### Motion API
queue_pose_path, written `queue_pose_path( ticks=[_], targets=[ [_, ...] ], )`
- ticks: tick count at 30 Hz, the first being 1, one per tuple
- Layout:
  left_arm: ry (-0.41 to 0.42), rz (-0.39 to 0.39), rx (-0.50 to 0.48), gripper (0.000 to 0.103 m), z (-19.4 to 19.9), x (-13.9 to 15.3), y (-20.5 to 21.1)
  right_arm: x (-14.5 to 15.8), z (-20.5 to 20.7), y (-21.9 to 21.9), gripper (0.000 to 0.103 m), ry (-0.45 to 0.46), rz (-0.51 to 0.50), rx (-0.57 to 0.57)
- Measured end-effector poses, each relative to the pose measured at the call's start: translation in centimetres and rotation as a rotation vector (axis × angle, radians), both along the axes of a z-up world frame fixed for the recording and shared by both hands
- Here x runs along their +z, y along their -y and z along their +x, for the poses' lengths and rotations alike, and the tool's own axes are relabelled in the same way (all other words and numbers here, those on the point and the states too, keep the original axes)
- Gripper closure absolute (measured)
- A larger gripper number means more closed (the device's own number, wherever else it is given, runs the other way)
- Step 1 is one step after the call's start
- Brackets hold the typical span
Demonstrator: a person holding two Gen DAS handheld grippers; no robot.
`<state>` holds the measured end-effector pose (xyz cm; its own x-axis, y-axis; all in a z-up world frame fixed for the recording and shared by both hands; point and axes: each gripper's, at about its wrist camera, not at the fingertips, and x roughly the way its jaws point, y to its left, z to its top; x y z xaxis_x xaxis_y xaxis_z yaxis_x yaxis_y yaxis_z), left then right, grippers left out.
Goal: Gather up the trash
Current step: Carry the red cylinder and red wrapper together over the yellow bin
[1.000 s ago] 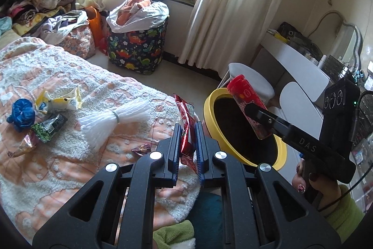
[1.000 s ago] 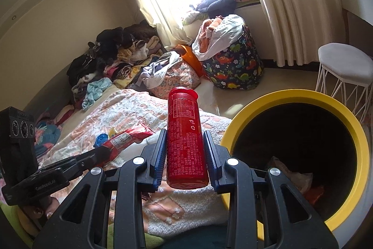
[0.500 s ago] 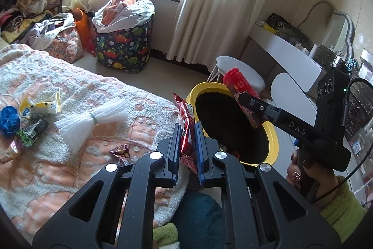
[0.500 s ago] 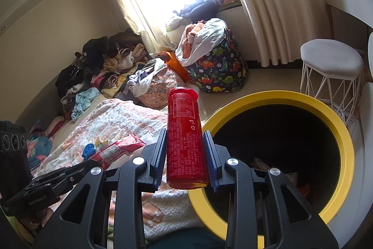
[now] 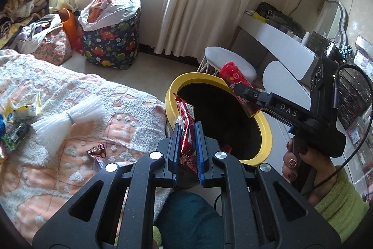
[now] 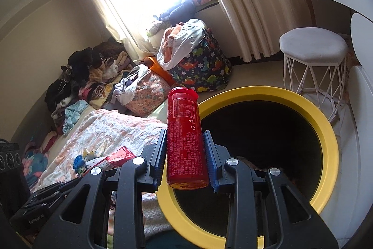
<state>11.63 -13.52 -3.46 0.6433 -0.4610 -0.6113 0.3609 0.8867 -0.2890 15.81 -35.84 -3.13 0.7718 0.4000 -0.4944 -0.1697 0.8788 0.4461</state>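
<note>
My left gripper (image 5: 188, 132) is shut on a red snack wrapper (image 5: 186, 123), held at the near left rim of the yellow-rimmed black bin (image 5: 265, 125). My right gripper (image 6: 186, 151) is shut on a red cylindrical can (image 6: 185, 139), held upright over the bin's left rim (image 6: 326, 132). In the left wrist view the can (image 5: 235, 83) hangs over the bin's far side. Some trash lies at the bin's bottom. More trash lies on the bed: a small dark wrapper (image 5: 96, 151), a white plastic bundle (image 5: 67, 118), a yellow-white carton (image 5: 23, 109).
The orange-white bedspread (image 5: 70, 90) is left of the bin. A white stool (image 6: 313, 46), a white desk (image 5: 279, 43), a dinosaur-print laundry bag (image 5: 112, 43) and clothes piles (image 6: 93, 76) stand around the floor. Curtains hang at the back.
Both grippers have moved toward the bin with their loads. The wrapper now sits at the bin's rim and the can is over the opening. Both stay shut.
</note>
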Motion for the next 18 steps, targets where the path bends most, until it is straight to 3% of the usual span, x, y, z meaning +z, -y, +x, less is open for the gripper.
queue_pose_path(
  ticks=[18],
  targets=[
    [-0.017, 0.02, -0.096, 0.095, 1.6, -1.7, 4.5, -3.1, 0.4, 4.4, 0.073, -0.081, 0.038, -0.146]
  ],
)
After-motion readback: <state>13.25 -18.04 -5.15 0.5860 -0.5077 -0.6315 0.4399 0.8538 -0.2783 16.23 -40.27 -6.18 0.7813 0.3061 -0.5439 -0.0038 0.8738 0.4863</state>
